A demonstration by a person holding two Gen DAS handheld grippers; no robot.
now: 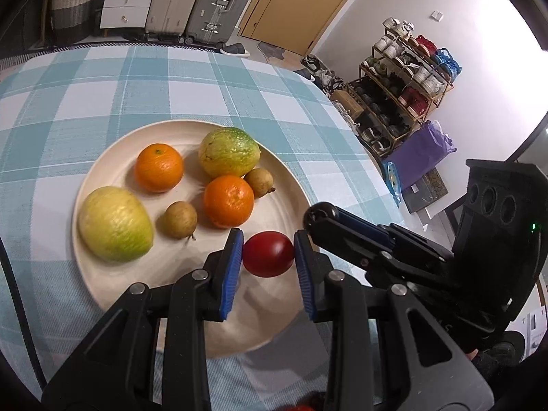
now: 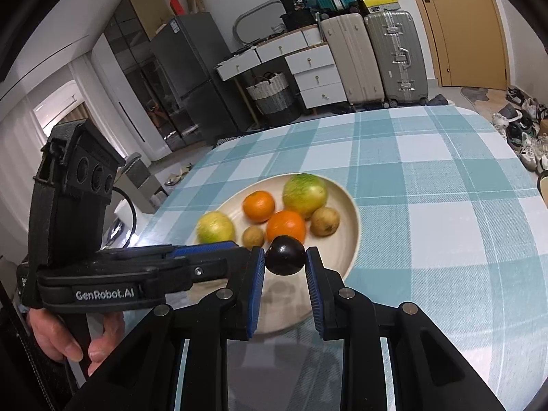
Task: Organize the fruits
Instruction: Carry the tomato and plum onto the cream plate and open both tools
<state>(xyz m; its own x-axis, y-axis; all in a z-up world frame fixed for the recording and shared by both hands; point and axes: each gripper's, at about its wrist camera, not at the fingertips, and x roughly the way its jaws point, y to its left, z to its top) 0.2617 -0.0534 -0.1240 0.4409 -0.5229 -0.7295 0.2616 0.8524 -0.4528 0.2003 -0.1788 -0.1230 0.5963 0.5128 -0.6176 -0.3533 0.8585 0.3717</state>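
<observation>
Six fruits lie on the cream plate (image 1: pixel 102 274), which sits on the blue-and-white checked tablecloth (image 1: pixel 68 109) at the centre of the left wrist view. From left to right on the plate: a large yellow-green fruit (image 1: pixel 114 223) at the left edge, a small brown fruit (image 1: pixel 179 219), an orange (image 1: pixel 158 167) above it, a second orange (image 1: pixel 228 200), a second yellow-green fruit (image 1: pixel 228 152) at the upper middle, and a second small brown fruit (image 1: pixel 259 177) touching it on the right.

The left gripper (image 1: pixel 268 257), in the lower centre of its own frame, has its blue pads (image 1: pixel 232 267) clamped on a red fruit (image 1: pixel 268 254) held above the near part of the plate.

In the right wrist view, the right gripper (image 2: pixel 286 260) occupies the lower centre. Its jaws are clamped on a dark purple fruit (image 2: pixel 286 255), held above the near rim of the plate. The left gripper body appears at the left of this frame, held by the left hand (image 2: pixel 68 335) at lower left.
</observation>
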